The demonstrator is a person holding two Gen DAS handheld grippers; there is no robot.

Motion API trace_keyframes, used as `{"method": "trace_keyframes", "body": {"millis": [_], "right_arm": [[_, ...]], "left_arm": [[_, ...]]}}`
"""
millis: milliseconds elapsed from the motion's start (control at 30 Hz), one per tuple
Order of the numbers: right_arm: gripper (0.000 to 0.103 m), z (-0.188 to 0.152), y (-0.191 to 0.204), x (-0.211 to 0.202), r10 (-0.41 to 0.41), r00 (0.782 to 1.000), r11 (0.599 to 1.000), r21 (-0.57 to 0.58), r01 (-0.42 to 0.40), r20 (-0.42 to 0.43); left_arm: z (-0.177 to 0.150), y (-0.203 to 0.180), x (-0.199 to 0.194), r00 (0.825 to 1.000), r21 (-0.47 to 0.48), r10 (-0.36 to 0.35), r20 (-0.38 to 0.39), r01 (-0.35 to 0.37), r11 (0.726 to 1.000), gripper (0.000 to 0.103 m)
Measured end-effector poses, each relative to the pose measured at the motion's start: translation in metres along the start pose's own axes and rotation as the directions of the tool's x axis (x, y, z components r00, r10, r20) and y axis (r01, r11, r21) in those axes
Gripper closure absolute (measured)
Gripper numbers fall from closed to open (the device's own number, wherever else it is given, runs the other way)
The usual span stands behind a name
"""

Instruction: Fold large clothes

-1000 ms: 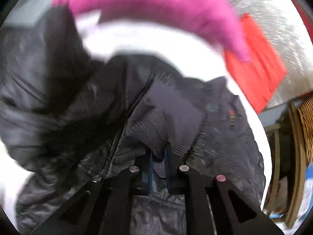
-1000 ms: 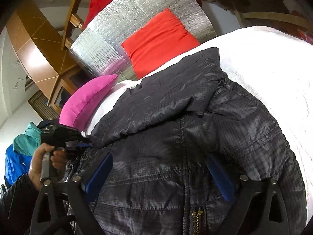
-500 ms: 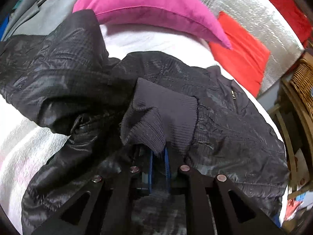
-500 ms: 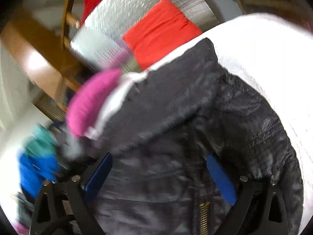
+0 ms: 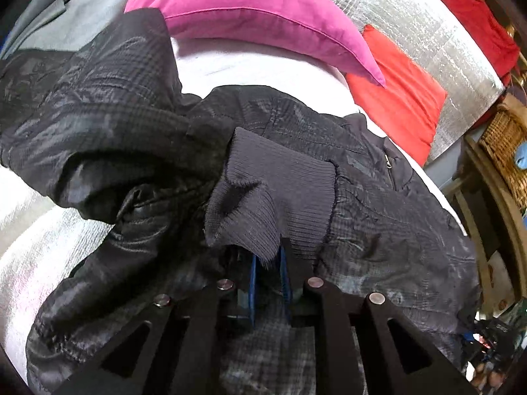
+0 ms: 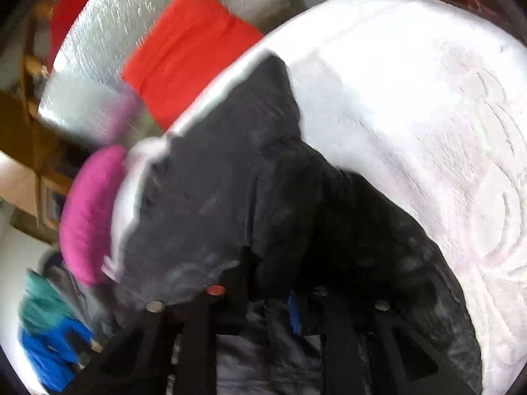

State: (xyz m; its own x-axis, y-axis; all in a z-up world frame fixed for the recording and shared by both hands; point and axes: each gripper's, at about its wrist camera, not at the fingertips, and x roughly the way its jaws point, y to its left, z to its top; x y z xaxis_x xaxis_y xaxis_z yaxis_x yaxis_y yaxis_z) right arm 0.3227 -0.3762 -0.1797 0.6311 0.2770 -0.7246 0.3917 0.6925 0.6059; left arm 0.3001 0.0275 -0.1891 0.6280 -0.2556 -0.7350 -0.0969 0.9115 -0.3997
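Observation:
A dark quilted jacket [image 5: 378, 197] lies spread on a white bed [image 5: 39, 250]. My left gripper [image 5: 268, 263] is shut on the jacket's ribbed cuff [image 5: 280, 194], holding the sleeve folded over the jacket body. In the right wrist view the jacket [image 6: 247, 181] is blurred. My right gripper [image 6: 270, 296] is shut on a fold of the jacket fabric near its front, with the blue pads close together and cloth bunched over them.
A pink pillow [image 5: 257, 10] and a red pillow [image 5: 405, 89] lie at the head of the bed against a silver foil panel [image 5: 428, 23]. A wicker basket [image 5: 507, 151] and wooden frame stand to the right. Blue and teal clothing [image 6: 46, 335] lies at the bed's left.
My right gripper has closed from wide open onto the jacket fabric and swung, blurring its view. My left gripper has kept hold of the cuff and shifted slightly.

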Motion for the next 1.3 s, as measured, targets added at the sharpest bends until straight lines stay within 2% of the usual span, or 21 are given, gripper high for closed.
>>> {"method": "trace_keyframes", "body": {"millis": [33,67,100,200,300,433,467,533,567,600,667,767,833,867,900,967,1133,1167,1233,1267,1300], "right_arm": [[0.055,-0.001,0.001,-0.006,0.020,1.000,1.000,-0.008,-0.020,-0.009],[0.026,-0.001,0.003,-0.015,0.048,0.999,0.999,-0.023,-0.049,-0.019],[0.021,-0.002,0.006,-0.024,0.055,0.998,0.998,-0.044,-0.055,-0.018],[0.021,-0.001,0.016,-0.058,0.059,0.998,0.988,-0.142,-0.057,0.010],[0.021,0.023,0.024,-0.078,0.037,0.991,0.978,-0.209,-0.010,0.129],[0.021,0.078,0.018,-0.026,-0.082,0.992,0.965,-0.240,0.103,0.097],[0.026,0.090,0.015,-0.009,-0.087,0.995,0.969,-0.226,0.098,0.058],[0.049,0.105,0.017,0.011,-0.070,0.997,0.971,-0.229,0.072,0.017],[0.074,0.110,0.021,0.020,-0.090,0.996,0.962,-0.257,0.089,0.008],[0.085,0.113,0.024,0.024,-0.122,0.992,0.954,-0.273,0.122,0.017],[0.089,0.118,0.019,0.034,-0.210,0.977,0.937,-0.275,0.215,0.049],[0.089,0.109,0.016,0.036,-0.249,0.965,0.928,-0.265,0.261,0.075],[0.083,0.103,0.016,0.018,-0.222,0.968,0.940,-0.240,0.244,0.113],[0.075,0.098,0.017,0.004,-0.219,0.964,0.942,-0.224,0.248,0.148],[0.061,0.095,0.020,-0.007,-0.226,0.958,0.940,-0.219,0.262,0.176],[0.046,0.077,0.031,-0.033,-0.163,0.965,0.944,-0.251,0.213,0.205],[0.045,0.026,0.047,-0.058,0.006,0.995,0.945,-0.325,0.027,0.100],[0.043,0.019,0.042,-0.050,0.001,0.998,0.945,-0.328,0.019,0.062],[0.042,0.020,0.018,-0.028,-0.074,0.997,0.958,-0.274,0.079,0.028],[0.044,0.023,0.002,-0.018,-0.070,0.997,0.977,-0.204,0.065,-0.018],[0.045,0.024,-0.002,-0.023,-0.049,0.999,0.984,-0.172,0.048,0.000]], "left_arm": [[-0.001,-0.001,0.000,1.000,0.010,0.006,0.008,-0.006,1.000,0.086],[-0.002,-0.003,0.000,1.000,0.019,0.011,0.013,-0.011,1.000,0.086],[-0.003,-0.004,0.000,1.000,0.026,0.016,0.020,-0.017,1.000,0.086],[-0.005,-0.007,0.002,0.999,0.045,0.024,0.035,-0.026,0.999,0.086],[-0.005,-0.008,0.004,0.999,0.048,0.023,0.043,-0.025,0.999,0.086],[-0.004,-0.005,0.004,0.999,0.045,0.015,0.045,-0.017,0.999,0.086],[-0.004,-0.005,0.004,0.999,0.043,0.013,0.045,-0.015,0.999,0.086],[-0.004,-0.005,0.006,0.999,0.045,0.013,0.048,-0.015,0.999,0.086],[-0.004,-0.006,0.006,0.999,0.048,0.016,0.050,-0.018,0.999,0.086],[-0.004,-0.006,0.006,0.998,0.052,0.019,0.053,-0.021,0.998,0.085],[-0.005,-0.007,0.007,0.999,0.059,0.017,0.051,-0.020,0.998,0.081],[-0.005,-0.011,0.009,0.999,0.077,0.017,0.048,-0.021,0.997,0.077],[-0.004,-0.011,0.010,0.999,0.075,0.017,0.046,-0.021,0.997,0.077],[-0.004,-0.011,0.010,0.999,0.072,0.015,0.045,-0.018,0.997,0.077],[-0.003,-0.011,0.011,0.999,0.072,0.015,0.044,-0.018,0.997,0.077],[-0.003,-0.013,0.011,0.999,0.078,0.021,0.045,-0.025,0.997,0.077],[-0.002,-0.012,0.012,0.999,0.074,0.016,0.042,-0.019,0.997,0.077],[-0.002,-0.012,0.012,0.999,0.074,0.016,0.042,-0.019,0.997,0.077],[-0.002,-0.012,0.012,0.999,0.077,0.015,0.043,-0.018,0.997,0.077],[-0.002,-0.013,0.012,0.999,0.080,0.007,0.041,-0.011,0.997,0.073],[-0.002,-0.013,0.012,0.999,0.084,0.006,0.041,-0.010,0.996,0.072]]}}
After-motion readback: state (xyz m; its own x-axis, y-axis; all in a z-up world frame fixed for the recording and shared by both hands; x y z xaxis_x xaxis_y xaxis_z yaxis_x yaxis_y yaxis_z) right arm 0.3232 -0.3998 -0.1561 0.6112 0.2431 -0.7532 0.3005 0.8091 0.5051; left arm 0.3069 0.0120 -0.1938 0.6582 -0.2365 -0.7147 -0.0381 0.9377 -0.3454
